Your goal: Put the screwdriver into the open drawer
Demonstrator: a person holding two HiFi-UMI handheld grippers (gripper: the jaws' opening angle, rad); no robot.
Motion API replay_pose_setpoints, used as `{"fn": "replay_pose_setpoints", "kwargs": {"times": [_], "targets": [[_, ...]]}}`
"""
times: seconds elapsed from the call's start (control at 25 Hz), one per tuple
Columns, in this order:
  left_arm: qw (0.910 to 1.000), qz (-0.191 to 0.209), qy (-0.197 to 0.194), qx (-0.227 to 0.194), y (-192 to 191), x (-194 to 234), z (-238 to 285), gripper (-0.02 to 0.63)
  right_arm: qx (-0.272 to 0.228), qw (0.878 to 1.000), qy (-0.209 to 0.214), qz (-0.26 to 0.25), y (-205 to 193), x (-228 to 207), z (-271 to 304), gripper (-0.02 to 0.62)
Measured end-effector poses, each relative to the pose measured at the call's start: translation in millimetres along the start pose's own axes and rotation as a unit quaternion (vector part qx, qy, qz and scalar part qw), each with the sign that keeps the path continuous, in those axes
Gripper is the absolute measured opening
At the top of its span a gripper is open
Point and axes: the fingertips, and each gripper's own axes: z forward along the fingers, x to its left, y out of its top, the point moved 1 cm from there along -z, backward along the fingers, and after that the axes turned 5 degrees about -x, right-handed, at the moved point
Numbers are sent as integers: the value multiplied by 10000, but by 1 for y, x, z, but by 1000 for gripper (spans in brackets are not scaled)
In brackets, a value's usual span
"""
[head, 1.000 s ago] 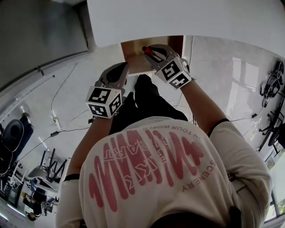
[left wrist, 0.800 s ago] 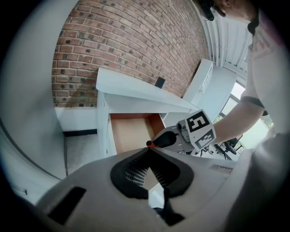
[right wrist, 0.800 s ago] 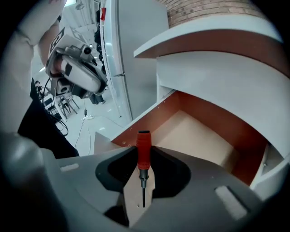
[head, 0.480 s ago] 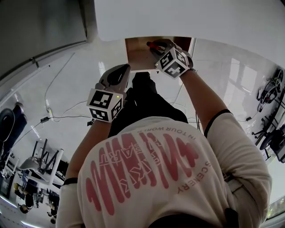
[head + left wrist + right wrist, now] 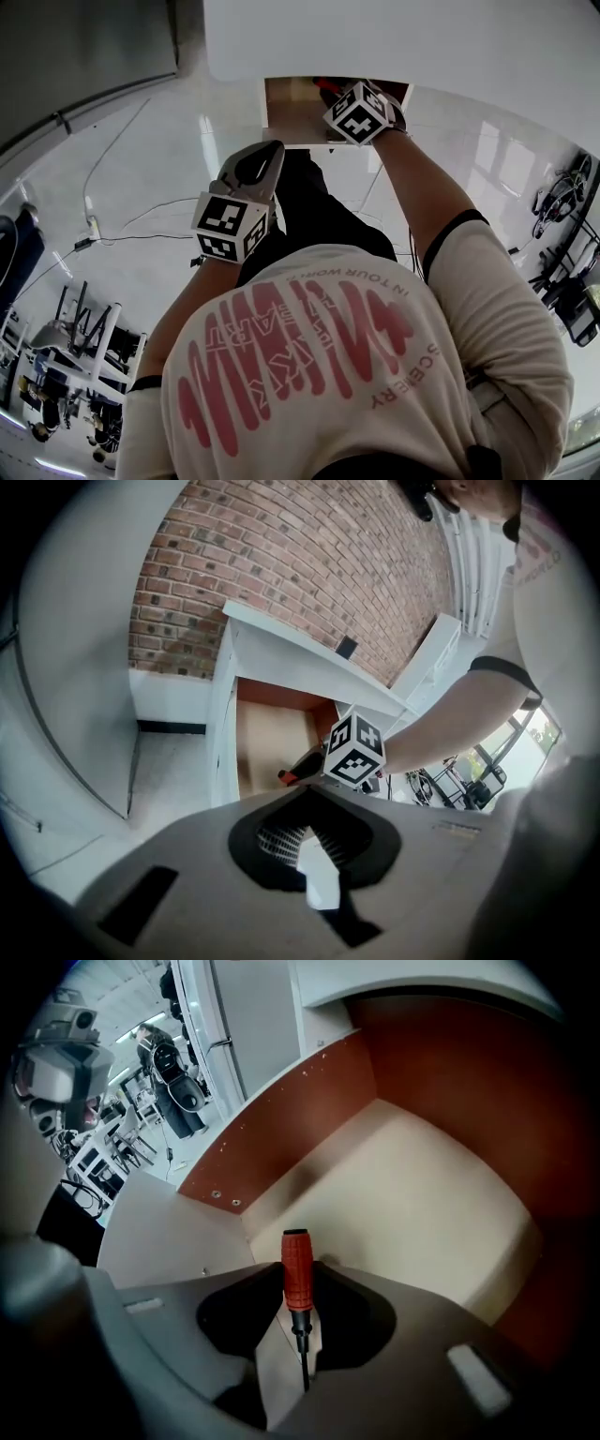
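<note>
My right gripper [image 5: 298, 1271] is shut on the red handle of the screwdriver [image 5: 297, 1274], whose dark shaft runs back between the jaws. It hangs tilted down over the pale floor of the open drawer [image 5: 412, 1185]. In the head view the right gripper [image 5: 330, 91] reaches into the drawer [image 5: 286, 108] with the screwdriver [image 5: 325, 86] showing red at its tip. My left gripper [image 5: 267, 150] is shut and empty, just outside the drawer's front. The left gripper view shows the left gripper [image 5: 314, 791], the drawer [image 5: 272, 747] and the screwdriver [image 5: 292, 776] ahead.
The drawer sits under a white tabletop [image 5: 394, 37] and has reddish-brown side walls [image 5: 281, 1129]. A brick wall [image 5: 300, 583] stands behind the desk. Cables [image 5: 141, 220] lie on the glossy white floor, with chairs and equipment at the room's edges.
My right gripper has sunk into the drawer and tipped further down, still holding the screwdriver. My left gripper has drifted a little lower and nearer the drawer front.
</note>
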Motion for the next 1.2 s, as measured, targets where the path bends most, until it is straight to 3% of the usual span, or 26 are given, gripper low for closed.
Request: {"fn": "replay_pose_setpoints", "kwargs": {"times": [0.32,0.64,1.2], "targets": [[9980,-356,473,-231,-1,26,-18,3,451,9989,-48,114,-27,-3,10,114],[9975,-495,503,-92,-18,27,-19,5,613,9980,62,126,-34,-2,19,115],[9977,-562,327,-169,-14,23,-17,3,839,9962,98,232,-41,-4,21,123]]}}
